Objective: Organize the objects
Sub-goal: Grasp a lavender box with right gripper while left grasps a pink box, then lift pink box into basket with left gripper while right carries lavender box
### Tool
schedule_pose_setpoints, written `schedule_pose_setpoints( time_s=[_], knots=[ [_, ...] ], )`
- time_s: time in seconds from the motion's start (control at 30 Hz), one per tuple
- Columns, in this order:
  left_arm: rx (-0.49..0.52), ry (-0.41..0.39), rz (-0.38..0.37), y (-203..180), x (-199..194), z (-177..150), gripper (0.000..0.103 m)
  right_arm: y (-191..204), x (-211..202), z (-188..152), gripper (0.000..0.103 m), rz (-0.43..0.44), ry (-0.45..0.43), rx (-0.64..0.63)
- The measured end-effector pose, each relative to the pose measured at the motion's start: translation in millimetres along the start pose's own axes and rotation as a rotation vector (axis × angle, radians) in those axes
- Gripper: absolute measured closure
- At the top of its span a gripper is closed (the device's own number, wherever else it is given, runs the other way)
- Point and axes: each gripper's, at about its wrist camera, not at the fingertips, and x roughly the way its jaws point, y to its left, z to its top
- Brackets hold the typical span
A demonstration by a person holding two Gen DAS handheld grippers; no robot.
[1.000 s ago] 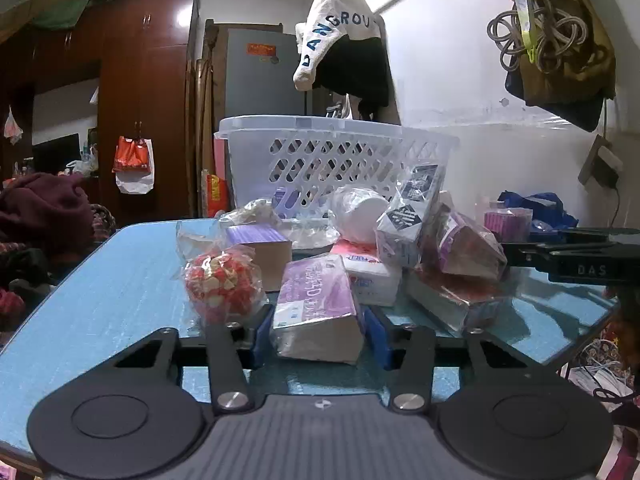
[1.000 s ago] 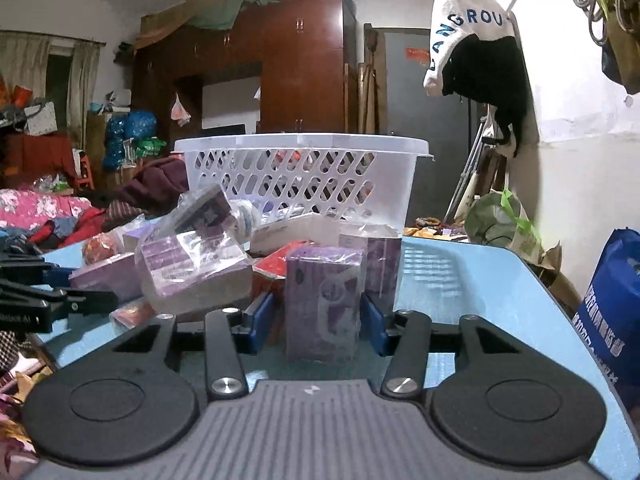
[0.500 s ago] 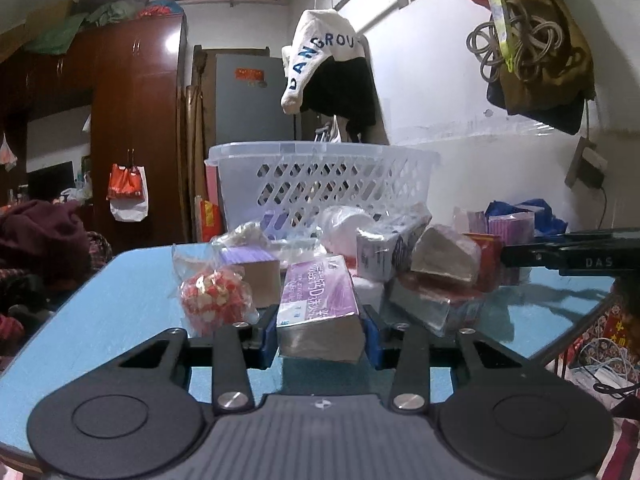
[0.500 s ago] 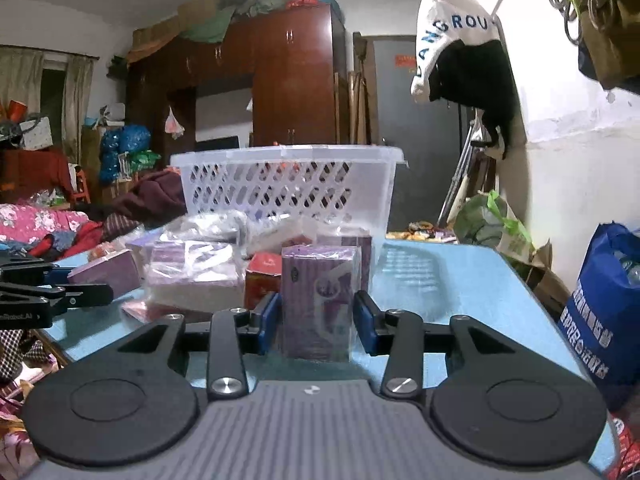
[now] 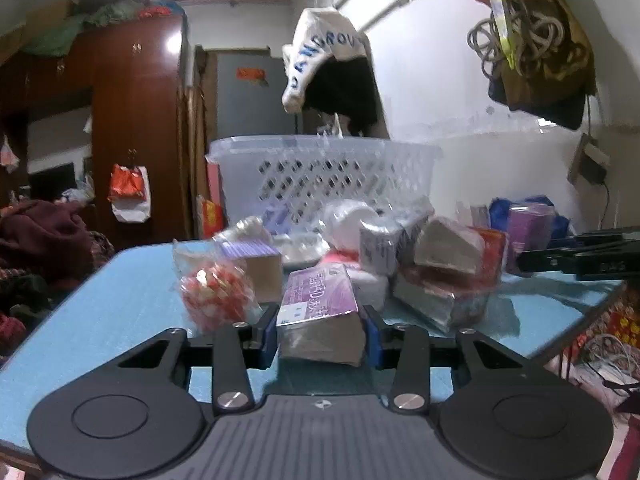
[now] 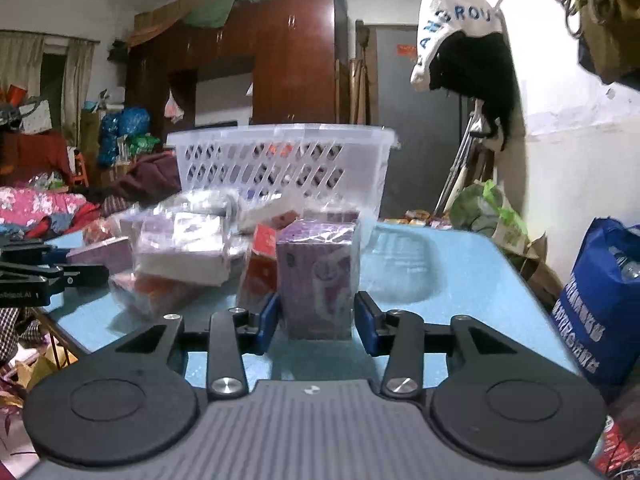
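Observation:
My left gripper (image 5: 320,330) is shut on a purple tissue pack (image 5: 318,300) and holds it just above the blue table (image 5: 100,300). My right gripper (image 6: 318,320) is shut on a purple box with a pink picture (image 6: 318,280), held upright over the table (image 6: 432,280). A white slotted basket (image 5: 324,172) stands behind the pile of packets; it also shows in the right wrist view (image 6: 280,164). The right gripper's body shows in the left wrist view (image 5: 580,258), with its purple box (image 5: 528,228).
A red-and-white candy bag (image 5: 214,294), a brown box (image 5: 256,264), wrapped packets (image 5: 440,276) and a white roll (image 5: 352,228) crowd the table. A blue bag (image 6: 600,300) stands right of the table. The wall is to the right.
Both grippers have lifted their items and drawn back slightly from the pile. The packets in the pile have shifted and tipped over.

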Motion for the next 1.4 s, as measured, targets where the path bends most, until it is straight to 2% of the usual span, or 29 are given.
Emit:
schedule_pose_setpoints(
  time_s=[0.07, 0.33, 0.47, 0.77, 0.87, 0.93, 1.07, 1.17, 1.2, 1.3, 1.37, 1.4],
  knots=[
    [0.008, -0.032, 0.021, -1, -5, 1, 0.058, -2, -7, 3, 0.058, -0.010, -0.016, 0.000],
    [-0.018, -0.109, -0.007, 4, -18, 8, 0.058, -9, -14, 9, 0.058, -0.017, -0.044, 0.027],
    [-0.021, -0.118, -0.015, 6, -18, 11, 0.058, -5, -17, 14, 0.058, 0.017, -0.066, 0.031],
    [-0.038, -0.132, -0.022, 12, -18, 17, 0.058, -6, -19, 19, 0.058, 0.022, -0.100, 0.052],
    [-0.044, -0.152, -0.039, 15, -17, 30, 0.058, -8, -19, 27, 0.058, 0.038, -0.120, 0.071],
    [-0.040, -0.182, -0.057, 17, -14, 51, 0.058, -5, -16, 44, 0.058, 0.056, -0.150, 0.062],
    [-0.089, -0.192, -0.114, 29, 16, 116, 0.058, 7, 12, 93, 0.059, 0.145, -0.219, -0.040],
    [-0.123, -0.146, -0.113, 37, 59, 161, 0.058, 5, 56, 132, 0.059, 0.183, -0.207, -0.035],
    [-0.124, -0.109, -0.112, 38, 76, 172, 0.058, 4, 73, 143, 0.059, 0.184, -0.191, -0.031],
    [-0.149, -0.035, -0.084, 44, 119, 188, 0.058, 8, 119, 162, 0.059, 0.097, -0.106, -0.057],
    [-0.155, -0.033, -0.068, 48, 134, 189, 0.055, 9, 136, 164, 0.059, 0.093, -0.065, -0.063],
    [-0.144, -0.033, -0.075, 48, 140, 188, 0.042, 9, 142, 164, 0.058, 0.092, -0.053, -0.058]
  ],
)
